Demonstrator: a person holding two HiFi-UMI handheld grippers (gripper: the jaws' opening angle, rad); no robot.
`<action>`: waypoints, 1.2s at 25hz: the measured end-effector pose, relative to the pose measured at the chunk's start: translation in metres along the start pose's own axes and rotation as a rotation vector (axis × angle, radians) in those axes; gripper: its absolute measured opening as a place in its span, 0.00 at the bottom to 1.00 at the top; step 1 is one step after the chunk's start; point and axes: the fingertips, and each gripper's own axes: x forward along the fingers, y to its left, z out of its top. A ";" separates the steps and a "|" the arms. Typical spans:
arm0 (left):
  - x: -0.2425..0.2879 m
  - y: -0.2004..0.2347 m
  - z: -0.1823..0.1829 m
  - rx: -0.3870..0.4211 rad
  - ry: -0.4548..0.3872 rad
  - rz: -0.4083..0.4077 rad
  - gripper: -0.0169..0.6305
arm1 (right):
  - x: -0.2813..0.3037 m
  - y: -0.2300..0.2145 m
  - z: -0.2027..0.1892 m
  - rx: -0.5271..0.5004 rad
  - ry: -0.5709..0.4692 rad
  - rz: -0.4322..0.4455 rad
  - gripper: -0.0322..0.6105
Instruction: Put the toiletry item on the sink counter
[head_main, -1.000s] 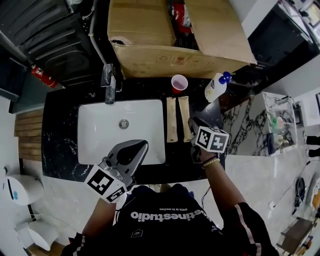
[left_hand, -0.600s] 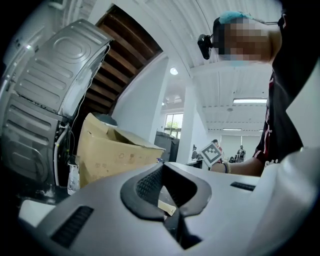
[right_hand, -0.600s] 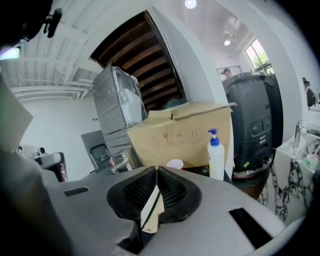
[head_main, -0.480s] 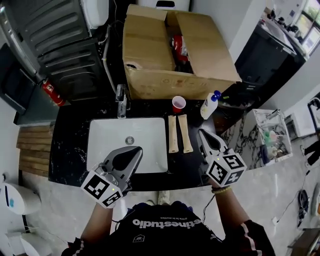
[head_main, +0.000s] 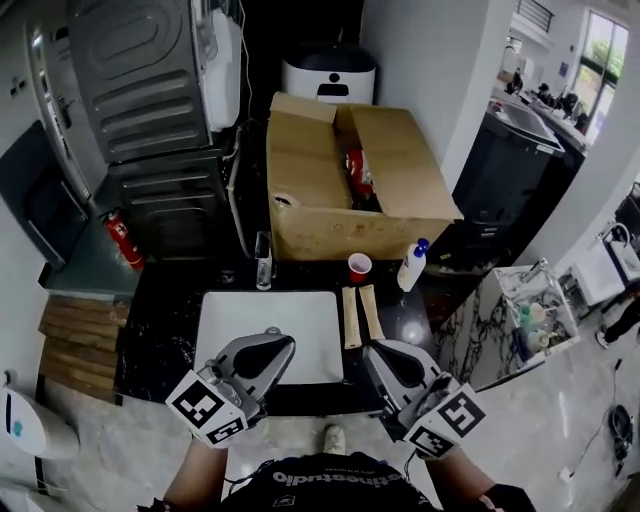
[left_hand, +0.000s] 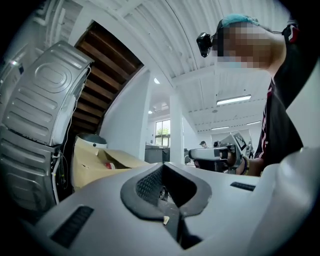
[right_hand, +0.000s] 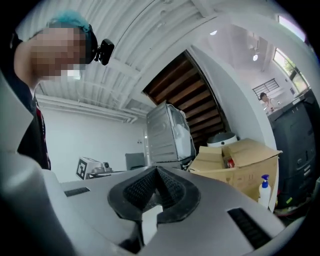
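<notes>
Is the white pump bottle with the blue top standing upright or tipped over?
Upright. In the right gripper view the white pump bottle with the blue top stands vertical, pump uppermost, beside the brown cardboard box.

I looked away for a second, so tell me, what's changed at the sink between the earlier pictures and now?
The right gripper has drawn back from the two tubes toward the person, jaws together and empty. The left gripper, also shut and empty, barely shifted at the front of the sink. The tubes, red cup and pump bottle stayed put.
</notes>
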 end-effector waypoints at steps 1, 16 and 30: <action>-0.002 -0.004 0.000 -0.001 0.003 -0.007 0.05 | -0.001 0.008 -0.001 -0.006 0.001 0.010 0.11; -0.009 -0.027 0.003 -0.044 -0.026 -0.044 0.05 | -0.018 0.031 0.000 -0.016 0.004 0.005 0.11; 0.001 -0.035 0.002 -0.026 -0.015 -0.039 0.05 | -0.023 0.028 0.001 -0.021 -0.004 0.025 0.11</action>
